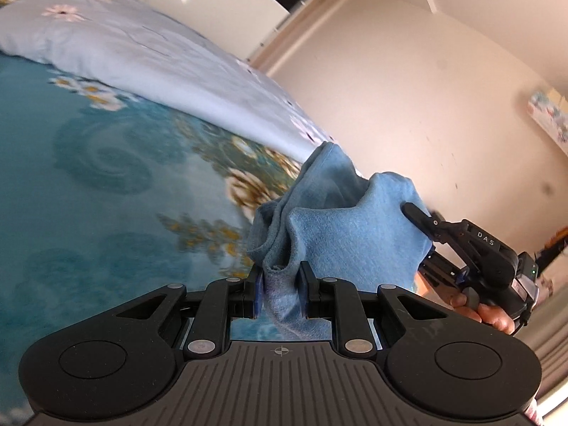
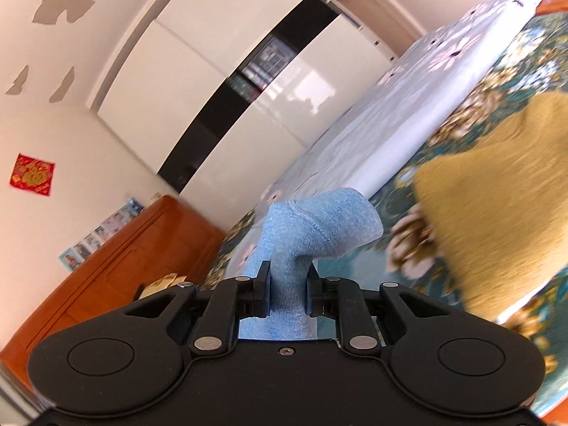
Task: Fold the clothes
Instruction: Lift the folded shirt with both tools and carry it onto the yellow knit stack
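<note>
Left wrist view: both tongs pinch one light-blue terry garment (image 1: 333, 220), bunched in the air between left gripper (image 1: 280, 284) and right gripper (image 2: 287, 285). No finished fold shows; a yellow garment (image 2: 497, 213) lies beyond the right one.

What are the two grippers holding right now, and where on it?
Both hold one light blue cloth. The left gripper pinches a bunched edge; the right gripper clamps another bunched part. Which edges or corners cannot be told.
</note>
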